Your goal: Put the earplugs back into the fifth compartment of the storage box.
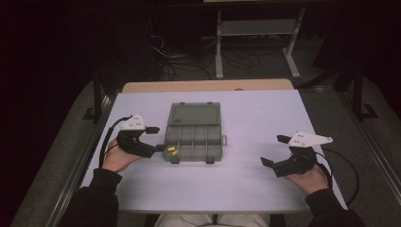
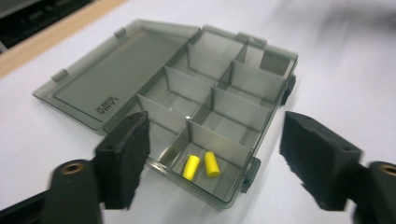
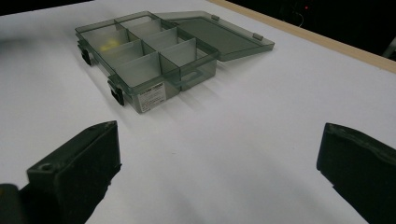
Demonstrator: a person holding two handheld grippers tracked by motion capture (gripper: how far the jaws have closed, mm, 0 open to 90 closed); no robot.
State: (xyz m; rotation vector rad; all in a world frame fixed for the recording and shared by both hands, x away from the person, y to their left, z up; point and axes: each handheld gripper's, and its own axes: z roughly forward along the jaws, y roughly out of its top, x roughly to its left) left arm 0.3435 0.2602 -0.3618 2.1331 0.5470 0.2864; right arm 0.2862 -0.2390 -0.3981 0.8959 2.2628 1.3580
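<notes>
- My left gripper (image 2: 212,163) is standing with its jaws spread wide and gripping nothing; in the left gripper view the two black pads are rising from the lower left and lower right of the frame, either side of the near corner of the organizer box (image 2: 219,100).
- Between those pads, low in the frame, two yellow plugs (image 2: 200,165) are lying side by side in the box's nearest corner compartment.
- My right gripper (image 3: 219,172) is also gaping wide and empty; its pads are sitting at the bottom left and bottom right corners of the right gripper view, with bare white table (image 3: 243,140) between them.
- In the high view my left hand (image 1: 116,158) is sitting at middle left, the gripper just beside the box's left end, while my right hand (image 1: 309,177) is resting at lower right, well apart from the box.
- The box is lying at the centre of the high view, its lid (image 2: 109,77) folded flat open on the far side.
- From the right gripper view the box is sitting in the upper left, and the plugs are showing as a yellow blur through the tinted walls.
- The lettering on the lid and the label on the box's end are too small to read.
- My sleeves are running off the bottom edge of the high view, and the surroundings beyond the table are too dark to make out.
</notes>
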